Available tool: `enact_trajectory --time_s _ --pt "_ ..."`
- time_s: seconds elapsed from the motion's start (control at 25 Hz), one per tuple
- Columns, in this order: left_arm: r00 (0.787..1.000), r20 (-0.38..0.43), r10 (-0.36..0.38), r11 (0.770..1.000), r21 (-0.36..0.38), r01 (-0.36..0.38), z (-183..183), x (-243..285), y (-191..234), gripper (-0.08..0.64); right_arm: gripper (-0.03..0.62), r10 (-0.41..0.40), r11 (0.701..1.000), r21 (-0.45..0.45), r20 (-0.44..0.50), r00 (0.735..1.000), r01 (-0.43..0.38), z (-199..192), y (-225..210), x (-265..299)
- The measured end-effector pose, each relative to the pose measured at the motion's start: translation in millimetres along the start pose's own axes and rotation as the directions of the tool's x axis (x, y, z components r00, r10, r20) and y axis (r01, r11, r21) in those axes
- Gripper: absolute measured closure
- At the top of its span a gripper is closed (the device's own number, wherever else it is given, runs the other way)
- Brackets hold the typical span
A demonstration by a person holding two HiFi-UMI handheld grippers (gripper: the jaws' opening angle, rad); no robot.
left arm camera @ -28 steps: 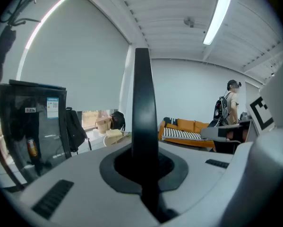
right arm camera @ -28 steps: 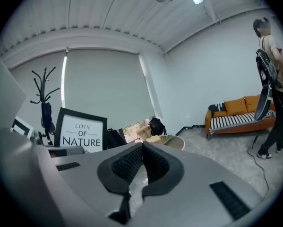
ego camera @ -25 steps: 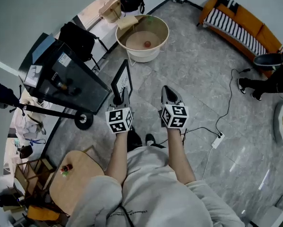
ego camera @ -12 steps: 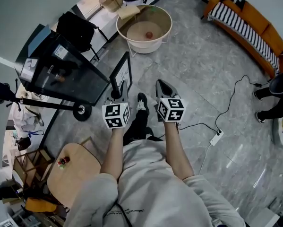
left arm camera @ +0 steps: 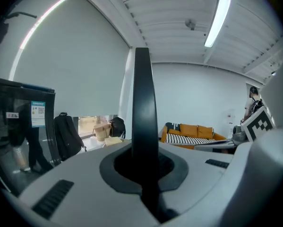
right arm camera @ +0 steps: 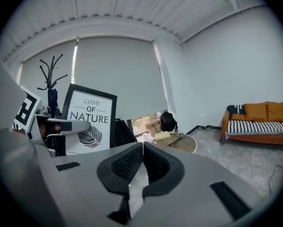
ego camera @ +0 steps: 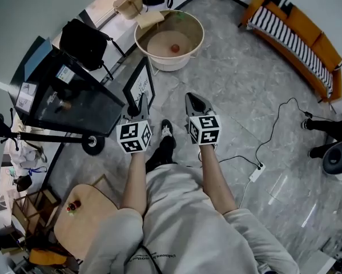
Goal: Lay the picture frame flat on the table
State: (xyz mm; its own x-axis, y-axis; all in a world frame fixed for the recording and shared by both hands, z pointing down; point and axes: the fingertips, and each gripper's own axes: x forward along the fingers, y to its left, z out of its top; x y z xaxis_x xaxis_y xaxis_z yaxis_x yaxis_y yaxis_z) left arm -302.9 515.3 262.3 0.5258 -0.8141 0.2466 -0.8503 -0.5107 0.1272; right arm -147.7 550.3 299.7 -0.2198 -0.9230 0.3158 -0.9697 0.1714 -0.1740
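The black picture frame [ego camera: 139, 87], printed "LOVE OF NATURE", stands upright in the air over the floor, and my left gripper [ego camera: 138, 114] is shut on its lower edge. In the left gripper view the frame [left arm camera: 142, 103] shows edge-on as a dark bar rising from the closed jaws [left arm camera: 142, 167]. My right gripper [ego camera: 194, 103] hangs shut and empty to the right of the frame, apart from it. From the right gripper view [right arm camera: 142, 157] I see the frame's face [right arm camera: 89, 122]. A round rimmed table [ego camera: 185, 59] stands ahead.
A black glass cabinet on wheels [ego camera: 62, 96] and a backpack [ego camera: 85, 41] stand to the left. An orange sofa [ego camera: 296, 36] is at the far right. A cable with a power strip [ego camera: 256, 172] lies on the floor, and a wooden stool [ego camera: 82, 224] is behind left.
The person has stepped forward, one foot now showing between the grippers. Both grippers shifted slightly left and up, the frame still in the left one.
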Motion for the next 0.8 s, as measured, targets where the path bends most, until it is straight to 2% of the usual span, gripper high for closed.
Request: enact_trajectory --time_s 0.16,0.32,0.4,0.6,0.8 --pt "1.000 -0.012 -0.015 1.000 0.006 0.015 9 32 15 0.532 0.557 0.017 0.999 0.031 0.048 0.999 -0.018 28 -13 38" --pt "0.998 -0.050 -0.045 0.998 -0.039 0.043 20 64 30 0.532 0.558 0.045 0.995 0.091 0.057 0.997 -0.050 48 -17 67" --pt "0.996 -0.066 -0.065 0.997 -0.038 0.062 25 81 32 0.532 0.558 0.028 0.992 0.118 0.069 0.997 -0.036 56 -26 77" --pt "0.992 -0.050 -0.113 0.993 -0.043 0.110 45 135 36 0.532 0.558 -0.003 0.997 0.081 0.050 0.999 -0.001 70 -52 108" --pt "0.988 -0.029 -0.151 0.987 -0.064 0.149 66 181 39 0.532 0.558 -0.056 0.989 0.142 0.038 0.998 0.050 81 -83 135"
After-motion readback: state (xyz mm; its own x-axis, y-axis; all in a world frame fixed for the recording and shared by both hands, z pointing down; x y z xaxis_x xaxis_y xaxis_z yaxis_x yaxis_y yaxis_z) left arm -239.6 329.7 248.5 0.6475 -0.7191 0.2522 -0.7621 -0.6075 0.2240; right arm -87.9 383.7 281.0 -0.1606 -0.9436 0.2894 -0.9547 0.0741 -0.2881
